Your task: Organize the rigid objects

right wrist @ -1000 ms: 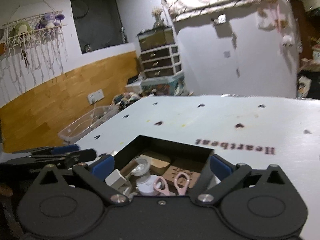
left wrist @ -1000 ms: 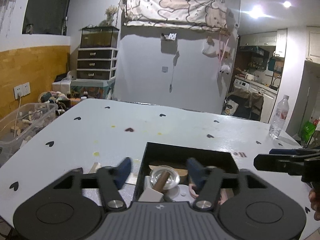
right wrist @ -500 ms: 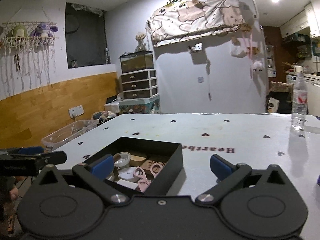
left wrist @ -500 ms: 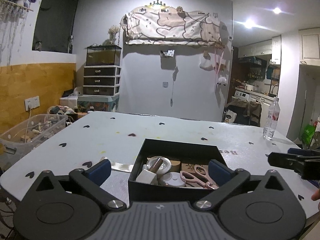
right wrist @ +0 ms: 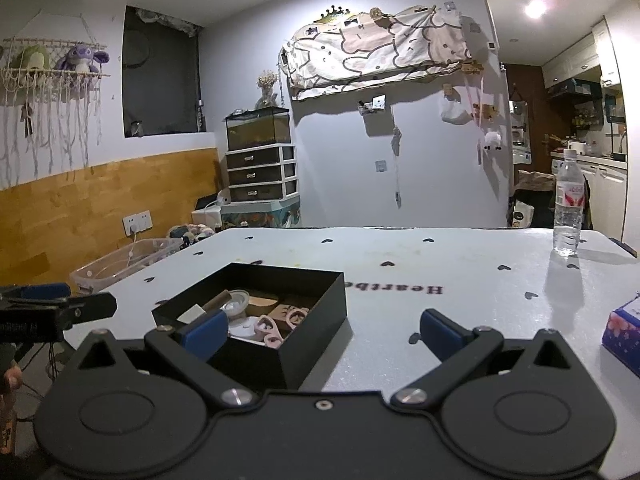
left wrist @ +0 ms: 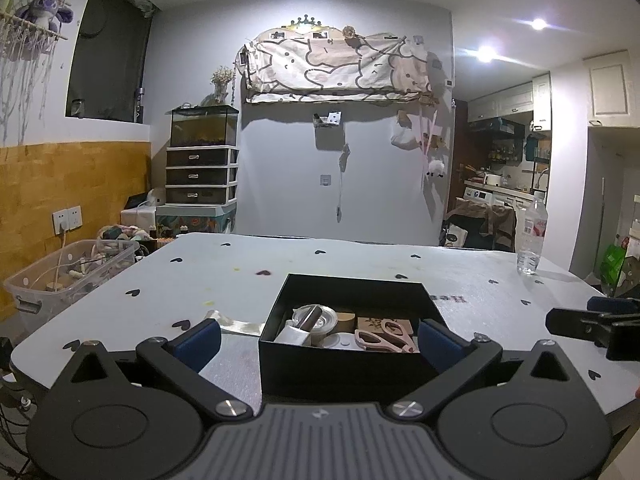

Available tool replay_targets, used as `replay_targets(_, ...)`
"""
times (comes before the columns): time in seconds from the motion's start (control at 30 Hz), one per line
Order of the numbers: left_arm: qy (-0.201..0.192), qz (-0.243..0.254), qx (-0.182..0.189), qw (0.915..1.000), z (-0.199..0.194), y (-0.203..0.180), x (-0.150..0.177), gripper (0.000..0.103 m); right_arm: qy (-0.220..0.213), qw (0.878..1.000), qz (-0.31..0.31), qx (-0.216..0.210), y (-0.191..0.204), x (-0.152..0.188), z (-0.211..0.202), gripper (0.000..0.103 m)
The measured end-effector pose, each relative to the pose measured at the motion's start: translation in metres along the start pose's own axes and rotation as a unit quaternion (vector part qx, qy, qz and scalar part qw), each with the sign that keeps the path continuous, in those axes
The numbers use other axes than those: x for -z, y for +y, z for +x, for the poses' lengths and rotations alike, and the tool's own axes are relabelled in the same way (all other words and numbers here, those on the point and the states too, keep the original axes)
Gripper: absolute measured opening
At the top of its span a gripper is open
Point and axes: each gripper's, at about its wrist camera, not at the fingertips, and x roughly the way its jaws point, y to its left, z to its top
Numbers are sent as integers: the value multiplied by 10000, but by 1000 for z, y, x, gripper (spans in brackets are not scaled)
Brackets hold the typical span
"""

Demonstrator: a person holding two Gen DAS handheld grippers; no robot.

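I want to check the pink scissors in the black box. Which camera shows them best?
The left wrist view: the pink scissors lie in full sight, looking straight into the black box. The right wrist view shows only their handles, the rest hidden behind the gripper's finger and the box wall.

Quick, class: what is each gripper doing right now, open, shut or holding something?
Left gripper: open, jaws just widened, holding nothing; black box sits beyond.
Right gripper: open, holding nothing.

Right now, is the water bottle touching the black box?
Apart. The right wrist view shows the water bottle far across the table from the black box.
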Motion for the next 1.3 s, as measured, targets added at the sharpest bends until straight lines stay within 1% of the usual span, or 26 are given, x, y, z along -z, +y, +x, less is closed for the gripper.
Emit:
replay_targets(0.37, 2, 74, 43, 10000, -1, -4, 1, 103, 3, 10000, 40, -8, -1, 1, -3, 103)
replay_targets(1.3, -25, 59, 45, 10000, -4, -5, 0, 103, -4, 10000, 34, -11, -3, 0, -3, 103)
